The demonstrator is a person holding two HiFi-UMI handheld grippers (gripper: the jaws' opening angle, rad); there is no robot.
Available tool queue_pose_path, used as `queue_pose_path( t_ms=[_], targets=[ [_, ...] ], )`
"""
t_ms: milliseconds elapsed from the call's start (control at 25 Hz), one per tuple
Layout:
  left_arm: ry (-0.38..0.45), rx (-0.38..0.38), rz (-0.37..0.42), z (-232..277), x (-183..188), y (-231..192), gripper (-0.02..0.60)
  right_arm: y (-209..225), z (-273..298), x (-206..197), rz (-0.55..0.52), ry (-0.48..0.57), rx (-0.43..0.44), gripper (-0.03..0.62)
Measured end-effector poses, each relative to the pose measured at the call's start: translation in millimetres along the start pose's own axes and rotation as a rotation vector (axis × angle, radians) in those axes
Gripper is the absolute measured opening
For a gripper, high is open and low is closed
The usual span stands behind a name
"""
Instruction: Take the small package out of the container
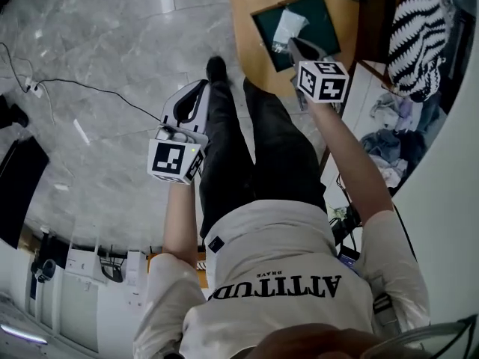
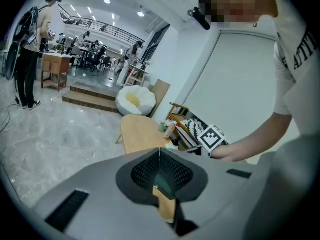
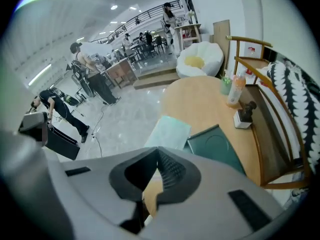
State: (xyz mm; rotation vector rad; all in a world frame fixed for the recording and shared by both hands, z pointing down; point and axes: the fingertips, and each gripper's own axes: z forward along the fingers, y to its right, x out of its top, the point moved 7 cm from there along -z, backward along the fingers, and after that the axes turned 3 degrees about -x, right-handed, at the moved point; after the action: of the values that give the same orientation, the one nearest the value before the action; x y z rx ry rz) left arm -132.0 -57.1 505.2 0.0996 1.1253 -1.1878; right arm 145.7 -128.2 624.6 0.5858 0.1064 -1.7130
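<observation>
So the right tool [image 3: 159,153] was clamped tight on the edge of the small package [image 3: 169,132], a pale flat thing poking up just over the dark green container [image 3: 216,147] on the wooden desk [image 3: 200,101]. The left tool [image 2: 160,153] was squeezed closed on nothing, out over the floor [image 1: 112,51].

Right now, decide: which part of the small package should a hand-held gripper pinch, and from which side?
Pinch its near edge, coming from the person's side. The small package is thin and flat, tilted near the container, so that edge fits shut jaws; the right hand-held gripper seems to hold it there.
</observation>
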Motion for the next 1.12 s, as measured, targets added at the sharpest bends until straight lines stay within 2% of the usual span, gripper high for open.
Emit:
queue_pose_path(
  t_ms=[120, 240, 520, 720, 920, 1120],
  targets=[
    [-0.025, -0.013, -0.04, -13.5, 20.0, 8.7, 0.023, -4.5, -38.8, 17.0, 0.023, 0.034, 0.006, 0.02],
    [-0.016, -0.036, -0.063, -28.2, 41.6, 16.3, 0.023, -8.3, -76.4, 32.8, 0.027, 0.072, 0.014, 0.02],
    [0.015, -0.038, -0.002, -71.4, 89.9, 26.4, 0.023, -29.5, -158.7, 62.2, 0.012, 0.167, 0.017, 0.02],
    [0.02, -0.051, 0.046, -100.1, 110.1, 40.4, 0.023, -43.8, -212.2, 72.6, 0.028, 0.237, 0.003, 0.021],
    [-0.013, -0.083, 0.096, -121.9, 123.8, 51.6, 0.023, -52.6, -264.2, 73.8, 0.065, 0.311, -0.031, 0.021],
    [0.017, -0.15, 0.2, -133.0, 147.8, 64.7, 0.023, -52.1, -306.2, 65.7, 0.098, 0.381, -0.087, 0.021]
  ],
)
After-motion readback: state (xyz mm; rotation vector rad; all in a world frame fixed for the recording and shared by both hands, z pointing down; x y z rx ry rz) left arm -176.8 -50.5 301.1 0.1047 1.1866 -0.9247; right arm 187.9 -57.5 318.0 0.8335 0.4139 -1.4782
